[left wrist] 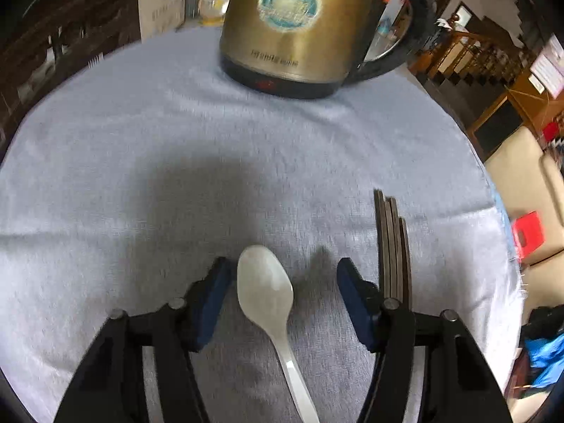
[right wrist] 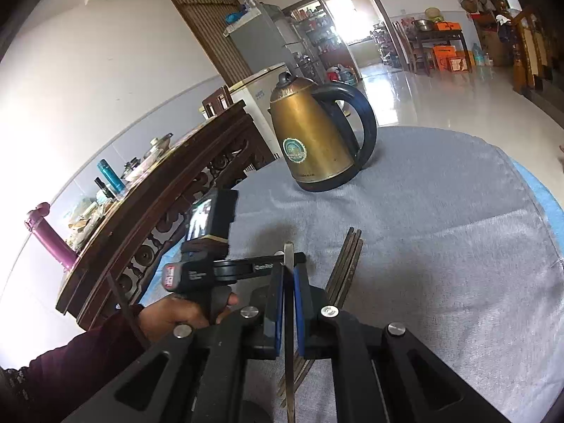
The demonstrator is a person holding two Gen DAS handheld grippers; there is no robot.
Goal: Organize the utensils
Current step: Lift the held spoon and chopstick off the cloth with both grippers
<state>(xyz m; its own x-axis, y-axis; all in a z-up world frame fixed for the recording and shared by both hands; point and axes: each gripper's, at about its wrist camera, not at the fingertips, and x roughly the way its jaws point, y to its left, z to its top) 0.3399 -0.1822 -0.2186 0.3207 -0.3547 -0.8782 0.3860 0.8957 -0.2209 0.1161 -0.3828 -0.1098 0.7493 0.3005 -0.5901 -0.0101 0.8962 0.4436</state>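
Observation:
A white plastic spoon point(left wrist: 265, 283) lies bowl-up on the grey cloth point(left wrist: 158, 134). My left gripper point(left wrist: 283, 287) stands open around it; the bowl sits close to the left pad and neither pad presses on it. Just right of that gripper lie several dark chopsticks point(left wrist: 393, 246), side by side. In the right wrist view my right gripper point(right wrist: 289, 276) is shut on a thin metal utensil point(right wrist: 288, 257), seen edge-on, whose end pokes out past the blue pads. The chopsticks point(right wrist: 347, 264) lie on the cloth just beyond and right of it.
A brass-coloured electric kettle point(left wrist: 296, 28) with a black handle stands at the far side of the cloth, also seen as the kettle point(right wrist: 317, 141). A carved dark wooden table point(right wrist: 158, 211) loaded with items borders the left. A hand point(right wrist: 176, 317) holds the left tool.

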